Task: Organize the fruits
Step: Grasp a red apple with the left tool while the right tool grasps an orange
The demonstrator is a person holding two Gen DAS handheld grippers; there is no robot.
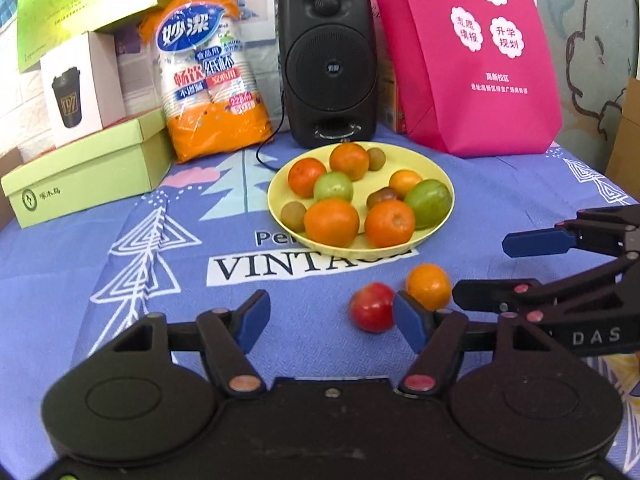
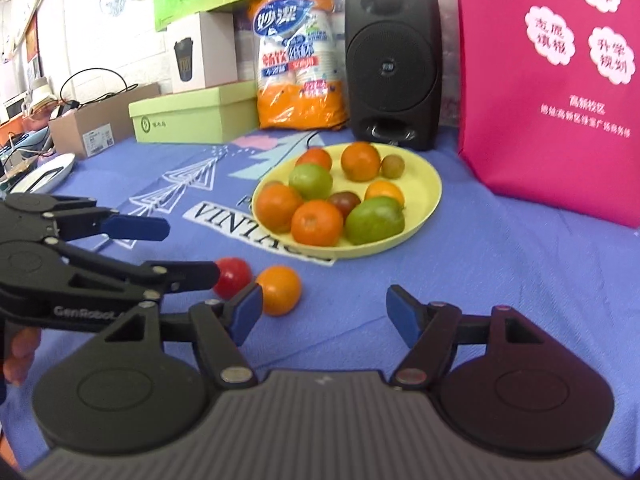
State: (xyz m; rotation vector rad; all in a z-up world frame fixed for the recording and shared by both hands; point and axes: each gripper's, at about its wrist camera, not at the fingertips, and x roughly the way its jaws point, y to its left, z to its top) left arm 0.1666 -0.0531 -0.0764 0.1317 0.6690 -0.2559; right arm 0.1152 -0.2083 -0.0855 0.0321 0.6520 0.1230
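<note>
Partly, the spread left gripper [image 1: 332,320] hides the red fruit [image 1: 371,306]; right gripper [image 2: 324,314] spread.

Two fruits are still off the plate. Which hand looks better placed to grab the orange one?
Probably the right gripper: its open jaws sit just beside the loose orange with a clear path. The left gripper, also open, is nearer the red fruit.

"vintage" reads white on the blue cloth [image 1: 120,208] just ahead of the left hand-held gripper [image 1: 332,320]; "das" marks the right hand-held gripper [image 1: 480,268], "genrobot" the left one's side; "妙洁" tops the orange cup pack [image 1: 208,68] far ahead.
</note>
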